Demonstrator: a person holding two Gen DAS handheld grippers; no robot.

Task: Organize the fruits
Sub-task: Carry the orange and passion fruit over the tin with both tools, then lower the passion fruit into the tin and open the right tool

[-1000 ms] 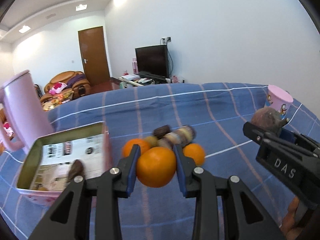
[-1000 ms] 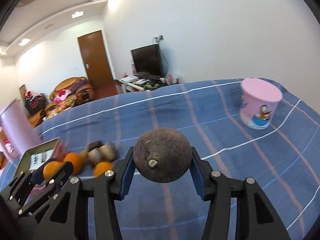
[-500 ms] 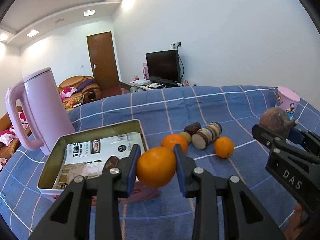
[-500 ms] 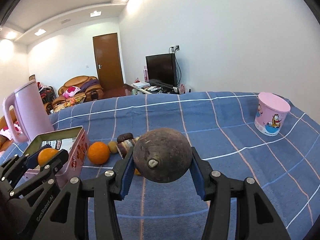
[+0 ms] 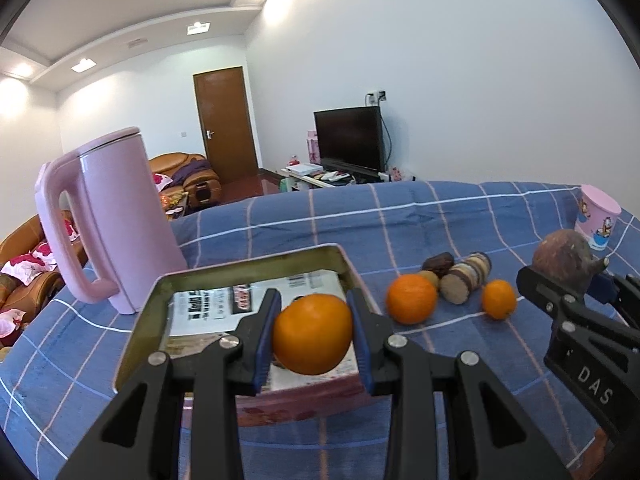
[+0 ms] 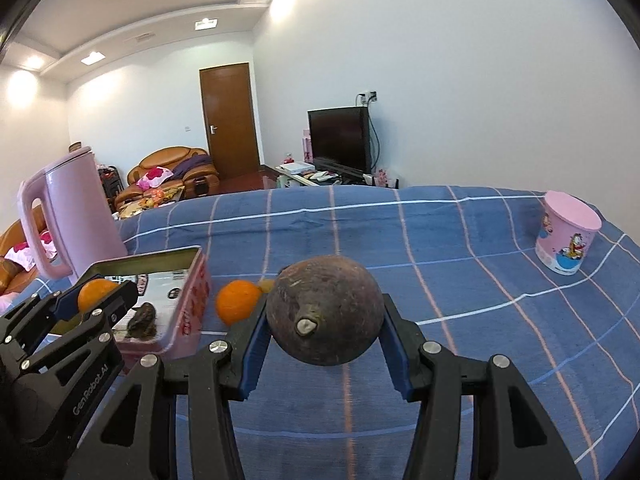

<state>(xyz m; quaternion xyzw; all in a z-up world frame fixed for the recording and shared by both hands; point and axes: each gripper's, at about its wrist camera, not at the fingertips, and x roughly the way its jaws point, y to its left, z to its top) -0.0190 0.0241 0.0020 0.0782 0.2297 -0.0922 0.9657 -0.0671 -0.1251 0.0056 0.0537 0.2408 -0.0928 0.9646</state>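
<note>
Both grippers loaded over the tin.
Left gripper (image 5: 313, 334) clamps an orange (image 5: 312, 334) above the tin (image 5: 140, 320); right gripper (image 6: 323, 330) clamps a brown fruit (image 6: 324, 316).

**Fruit and Container Count**

Three oranges are in view: one orange (image 5: 312, 334) between the fingers of the left gripper (image 5: 314, 338), one larger orange (image 5: 411, 298) and one smaller orange (image 5: 498, 299) lying on the blue checked cloth (image 5: 400, 216). One brown round fruit (image 6: 324, 312) sits in the right gripper (image 6: 324, 320). One small greenish fruit (image 5: 432, 278) shows behind the larger orange. There are two grippers, one tin box (image 5: 240, 276), one pink kettle (image 5: 116, 220) and one pink cup (image 6: 566, 236). Two dark roll-shaped items (image 5: 468, 276) lie beside the oranges; what they are cannot be told.
</note>
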